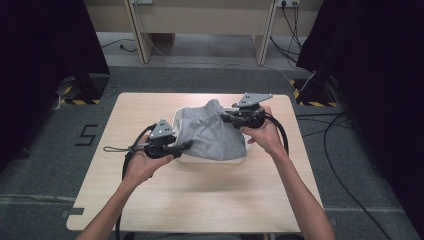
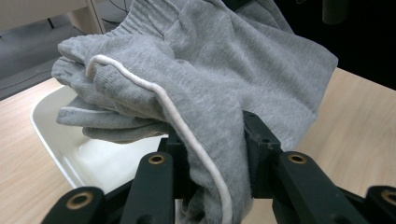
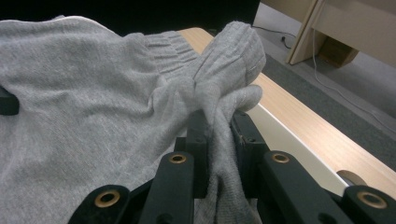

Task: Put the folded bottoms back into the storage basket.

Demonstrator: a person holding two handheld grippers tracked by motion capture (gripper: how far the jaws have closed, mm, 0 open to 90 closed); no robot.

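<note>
Grey garment point(image 1: 212, 135) stretched over white tub point(image 1: 235, 161) mid-table point(image 1: 150, 200). Left gripper point(image 1: 187, 145) clamps its near-left edge, right gripper point(image 1: 226, 118) pinches the far-right waistband. Both hands point(image 1: 142, 167) held level, forearms angled inward from the table's near edge.

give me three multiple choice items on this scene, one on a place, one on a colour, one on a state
1. Where is the grey garment?
A. Over the white tub
B. On the floor
C. On a chair

2. What colour is the cord along the garment's edge?
A. Red
B. White
C. Black

3. How does the left gripper stand?
A. Open above the table
B. Lying on the table
C. Shut on the garment

Answers: 1 A, the high view shows it draped over the tub; 2 B, a white line runs along the grey cloth; 3 C, cloth is pinched between its jaws.
</note>
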